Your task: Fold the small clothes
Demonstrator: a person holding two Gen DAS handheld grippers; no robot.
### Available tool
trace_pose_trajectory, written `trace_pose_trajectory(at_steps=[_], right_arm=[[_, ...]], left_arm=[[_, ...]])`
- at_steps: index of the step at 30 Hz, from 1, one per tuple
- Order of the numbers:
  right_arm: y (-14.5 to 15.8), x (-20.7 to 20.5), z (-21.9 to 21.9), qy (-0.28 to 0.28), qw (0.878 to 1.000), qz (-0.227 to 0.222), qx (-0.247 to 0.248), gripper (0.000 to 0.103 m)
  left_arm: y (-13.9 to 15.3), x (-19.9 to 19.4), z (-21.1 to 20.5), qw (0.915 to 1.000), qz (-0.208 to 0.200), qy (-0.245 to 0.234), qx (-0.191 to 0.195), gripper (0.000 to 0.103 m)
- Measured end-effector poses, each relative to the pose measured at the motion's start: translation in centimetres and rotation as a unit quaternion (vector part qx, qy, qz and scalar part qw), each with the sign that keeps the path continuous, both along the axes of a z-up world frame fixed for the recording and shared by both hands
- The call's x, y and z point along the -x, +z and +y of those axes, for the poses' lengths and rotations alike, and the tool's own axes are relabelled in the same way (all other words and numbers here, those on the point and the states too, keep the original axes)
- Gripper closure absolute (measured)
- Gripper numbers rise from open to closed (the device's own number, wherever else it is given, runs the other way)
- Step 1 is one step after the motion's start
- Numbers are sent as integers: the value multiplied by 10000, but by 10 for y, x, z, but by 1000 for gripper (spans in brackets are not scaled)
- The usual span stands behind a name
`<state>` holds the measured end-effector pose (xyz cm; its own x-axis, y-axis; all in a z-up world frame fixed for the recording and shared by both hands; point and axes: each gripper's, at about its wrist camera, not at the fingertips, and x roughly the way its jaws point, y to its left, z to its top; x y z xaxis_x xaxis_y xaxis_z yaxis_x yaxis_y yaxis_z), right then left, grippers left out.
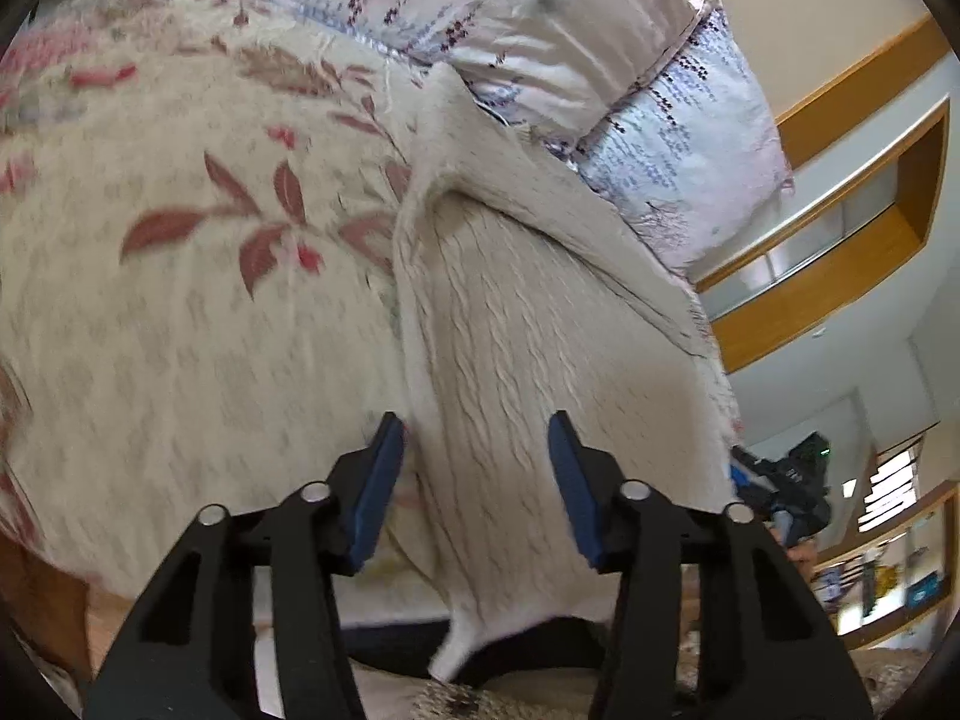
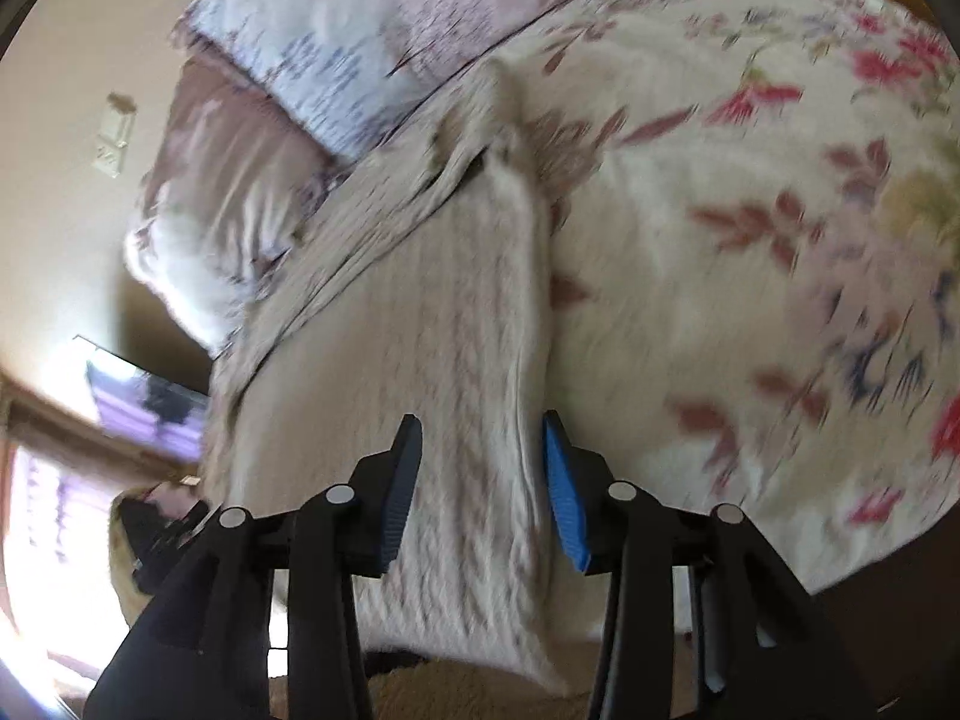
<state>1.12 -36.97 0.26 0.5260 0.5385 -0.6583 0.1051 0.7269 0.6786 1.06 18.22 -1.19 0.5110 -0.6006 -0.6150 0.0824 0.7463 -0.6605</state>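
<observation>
A cream cable-knit garment (image 1: pixel 528 312) lies on the floral bedspread (image 1: pixel 180 240), its sides folded inward into a long strip. My left gripper (image 1: pixel 475 420) hovers over its near end, jaws apart, and the knit runs below the gap without being pinched. In the right wrist view the same garment (image 2: pixel 420 330) stretches away from my right gripper (image 2: pixel 480 420), which is also open, its right blue pad close to the folded edge. The other gripper shows at the far right (image 1: pixel 780 480) of the left wrist view and at the lower left (image 2: pixel 162 528) of the right wrist view.
Patterned pillows (image 1: pixel 600 30) (image 2: pixel 312 30) lie at the far end of the bed, just beyond the garment. The bedspread (image 2: pixel 750 240) extends widely beside it. A wooden wall shelf (image 1: pixel 840 276) and a bright window (image 2: pixel 36 540) stand off the bed.
</observation>
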Motion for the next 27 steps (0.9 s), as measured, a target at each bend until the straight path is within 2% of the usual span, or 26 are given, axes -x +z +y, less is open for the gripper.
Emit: trace_pose_trajectory(at_steps=[3,5,10,15,20,22,24,25,27], right_arm=[[-7,17,1,215,9982,-1,-552,66],[-8,26,1,290,9971,-11,-707,68],[-5,48,10,654,9957,-68,-646,69],[0,57,29,1107,9931,-106,-369,69],[-9,58,33,1118,9930,2,-376,70],[-13,59,33,1112,9930,63,-403,76],[-15,61,33,1131,9928,60,-401,92],[-12,62,34,1139,9928,1,-382,92],[-3,62,34,1108,9930,-172,-366,94]], left_arm=[[-7,12,0,9994,62,-37,325,69],[-15,23,-2,9979,142,-147,611,76],[-21,45,-7,9953,86,-377,883,77],[-29,57,-19,9942,201,-642,840,77],[-42,55,-26,9927,356,-728,893,77],[-47,53,-28,9922,396,-752,917,77],[-49,51,-32,9918,398,-803,915,85],[-47,51,-35,9911,359,-890,924,95],[-40,52,-37,9906,200,-998,911,96]])
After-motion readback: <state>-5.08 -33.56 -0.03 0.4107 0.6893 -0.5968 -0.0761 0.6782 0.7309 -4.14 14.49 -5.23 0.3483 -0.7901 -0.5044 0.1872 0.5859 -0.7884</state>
